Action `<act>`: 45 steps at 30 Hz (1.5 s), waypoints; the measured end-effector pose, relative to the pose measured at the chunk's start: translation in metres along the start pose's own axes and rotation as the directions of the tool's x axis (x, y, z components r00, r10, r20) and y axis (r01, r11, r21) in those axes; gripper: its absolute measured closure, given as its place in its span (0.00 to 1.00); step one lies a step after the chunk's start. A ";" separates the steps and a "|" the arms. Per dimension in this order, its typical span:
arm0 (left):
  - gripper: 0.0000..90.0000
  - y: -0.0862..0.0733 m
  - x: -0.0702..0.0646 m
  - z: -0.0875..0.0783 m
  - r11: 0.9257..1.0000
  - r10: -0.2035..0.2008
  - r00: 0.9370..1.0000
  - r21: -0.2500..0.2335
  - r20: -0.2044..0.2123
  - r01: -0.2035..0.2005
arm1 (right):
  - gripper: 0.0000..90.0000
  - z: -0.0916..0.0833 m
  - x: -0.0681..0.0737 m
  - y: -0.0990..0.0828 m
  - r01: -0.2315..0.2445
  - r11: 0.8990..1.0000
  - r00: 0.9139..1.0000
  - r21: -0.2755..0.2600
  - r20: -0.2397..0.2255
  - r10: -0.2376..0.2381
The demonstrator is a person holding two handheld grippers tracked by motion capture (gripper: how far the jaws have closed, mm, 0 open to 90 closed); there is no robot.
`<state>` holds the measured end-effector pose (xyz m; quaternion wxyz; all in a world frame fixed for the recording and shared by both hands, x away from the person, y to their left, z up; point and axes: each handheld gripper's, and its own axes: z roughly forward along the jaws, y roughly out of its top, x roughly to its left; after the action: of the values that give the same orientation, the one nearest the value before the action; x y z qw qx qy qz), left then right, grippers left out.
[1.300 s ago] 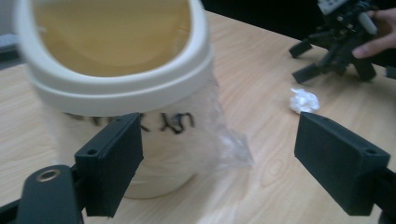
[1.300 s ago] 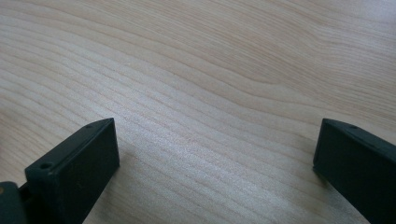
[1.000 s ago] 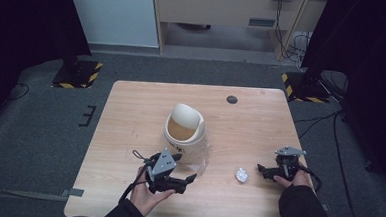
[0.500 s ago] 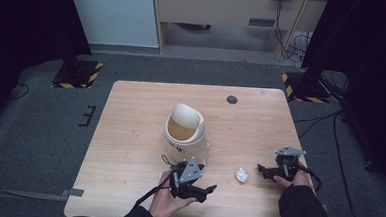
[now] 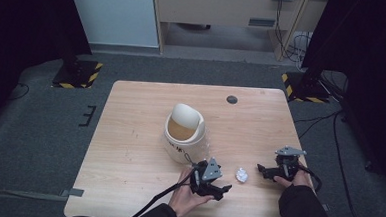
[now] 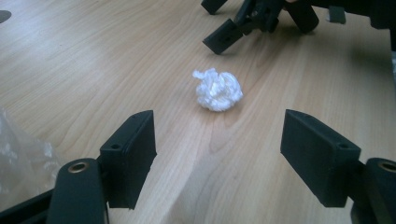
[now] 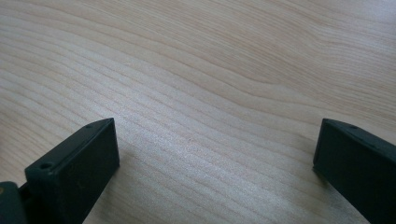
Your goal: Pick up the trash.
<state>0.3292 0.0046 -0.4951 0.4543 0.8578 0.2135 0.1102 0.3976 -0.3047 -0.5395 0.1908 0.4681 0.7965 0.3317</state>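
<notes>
From the high view, a wooden counter (image 5: 129, 135) carried a white bin with a swing lid (image 5: 183, 133) near its middle, a small dark disc (image 5: 232, 99) toward the far edge, and a crumpled white paper wad (image 5: 241, 175) near the front edge. The left gripper (image 5: 217, 186) sat just left of the wad, angled toward it, probably lined up to take it. The right gripper (image 5: 268, 171) rested on the counter to the wad's right, apparently idle.

In the left gripper view, its fingers (image 6: 133, 154) stood wide apart, low over the wood, and the paper wad (image 6: 218, 89) lay ahead of them, roughly centred in the gap but not yet between them. The right gripper (image 6: 243, 25) lay beyond it. A bit of clear plastic (image 6: 18, 158) showed at the left edge.

In the right gripper view, its fingers (image 7: 77, 168) were likewise spread, with bare counter (image 7: 210, 70) between them and nothing held.
</notes>
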 end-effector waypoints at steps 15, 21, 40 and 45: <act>0.29 0.010 0.012 0.033 0.999 -0.046 0.999 -0.002 -0.013 0.046 | 0.01 0.000 0.000 0.000 0.000 1.000 1.000 0.002 0.000 0.000; 0.29 0.009 0.010 0.045 0.999 -0.039 0.999 0.028 -0.002 0.039 | 0.01 0.000 0.000 0.000 0.000 1.000 1.000 0.002 0.000 0.000; 0.38 0.007 0.000 0.077 0.996 -0.042 0.999 0.079 0.023 0.040 | 0.01 0.000 0.000 0.000 -0.001 1.000 1.000 0.002 0.000 0.001; 0.45 0.009 -0.003 0.081 0.996 -0.023 1.000 0.090 0.020 0.021 | 0.01 0.000 0.000 0.000 -0.002 1.000 1.000 0.001 0.000 0.002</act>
<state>0.3599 -0.0604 -0.5331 0.4186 0.8762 0.2229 0.0862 0.3974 -0.3046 -0.5394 0.1902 0.4691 0.7963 0.3313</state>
